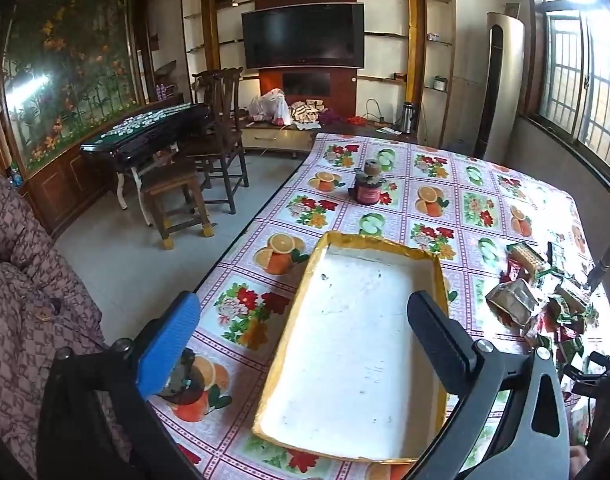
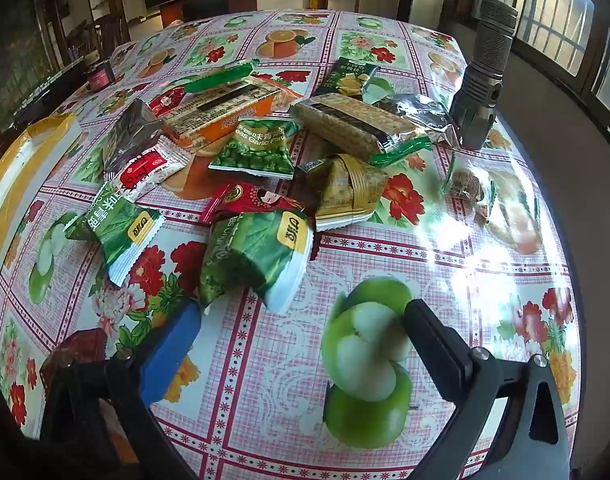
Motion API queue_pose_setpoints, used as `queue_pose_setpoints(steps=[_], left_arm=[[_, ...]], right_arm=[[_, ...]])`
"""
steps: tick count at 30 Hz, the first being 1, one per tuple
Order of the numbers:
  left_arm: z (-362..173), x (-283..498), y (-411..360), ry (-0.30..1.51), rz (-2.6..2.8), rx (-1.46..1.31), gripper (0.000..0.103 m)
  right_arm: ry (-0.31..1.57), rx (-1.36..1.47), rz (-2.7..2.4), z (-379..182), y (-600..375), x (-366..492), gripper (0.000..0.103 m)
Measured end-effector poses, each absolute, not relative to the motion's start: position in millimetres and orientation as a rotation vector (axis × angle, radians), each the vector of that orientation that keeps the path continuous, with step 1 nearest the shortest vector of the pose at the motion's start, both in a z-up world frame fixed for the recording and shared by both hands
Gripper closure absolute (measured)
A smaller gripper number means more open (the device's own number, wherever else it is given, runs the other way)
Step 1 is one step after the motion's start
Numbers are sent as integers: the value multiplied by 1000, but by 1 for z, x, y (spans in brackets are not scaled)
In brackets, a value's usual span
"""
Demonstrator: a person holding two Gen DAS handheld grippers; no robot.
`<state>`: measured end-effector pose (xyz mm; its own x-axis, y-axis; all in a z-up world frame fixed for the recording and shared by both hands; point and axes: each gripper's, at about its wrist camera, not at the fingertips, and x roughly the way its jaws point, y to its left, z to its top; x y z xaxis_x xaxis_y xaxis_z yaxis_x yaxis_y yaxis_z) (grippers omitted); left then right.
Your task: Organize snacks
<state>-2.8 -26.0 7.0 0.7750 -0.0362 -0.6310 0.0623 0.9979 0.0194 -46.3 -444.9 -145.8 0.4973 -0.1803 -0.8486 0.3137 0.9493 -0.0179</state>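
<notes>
From the left wrist camera, the left gripper hangs over the near end of the tray with its jaws spread as wide as they go and nothing between them; the blue finger stands outside the tray's left rim, the black one over its right side. The tray — a shallow white box with a yellow rim — lies bare on the flowered tablecloth, its long axis running away from the camera toward the small dark jar, slightly slanted to the right. The snack pile sits just beside its right rim. From the right wrist camera, the right gripper points steeply down at bare cloth in front of the pile, equally wide open and empty. The nearest piece is a green snack packet, puffed and tilted, its long axis slanting from lower left to upper right, its white crimped end turned toward the gripper; a second green packet lies left of it, nearer the tray's corner. A good first pick, I judge, is that nearest packet — come forward, set the fingers across its short width rather than along its length, close gently so the contents are not crushed, then carry it left to the tray. The upright flashlight behind the pile looks easy to topple, so stay low and clear of it.
</notes>
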Motion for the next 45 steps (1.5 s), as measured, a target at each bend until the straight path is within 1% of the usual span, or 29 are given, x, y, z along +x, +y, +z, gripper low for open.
queue_pose_setpoints(steps=[30,36,38,40,41,43,45], left_arm=[[0,-19,-102,699,-148,151,0],[-4,-26,-117,713,-175,161,0],[-8,-27,-120,725,-192,156,0],[-12,-28,-122,740,-207,150,0],[-15,-29,-125,751,-218,144,0],[-20,-30,-132,779,-254,131,0],[-23,-32,-142,793,-281,133,0]], right_arm=[[1009,140,-300,-148,-443,-40,0],[991,182,-354,-142,-443,-50,3],[911,249,-366,-126,-441,-62,3],[789,325,-361,-102,-439,-80,3],[684,389,-320,-86,-439,-94,5],[405,489,-240,-47,-439,-133,5],[184,472,-240,-8,-435,-168,5]])
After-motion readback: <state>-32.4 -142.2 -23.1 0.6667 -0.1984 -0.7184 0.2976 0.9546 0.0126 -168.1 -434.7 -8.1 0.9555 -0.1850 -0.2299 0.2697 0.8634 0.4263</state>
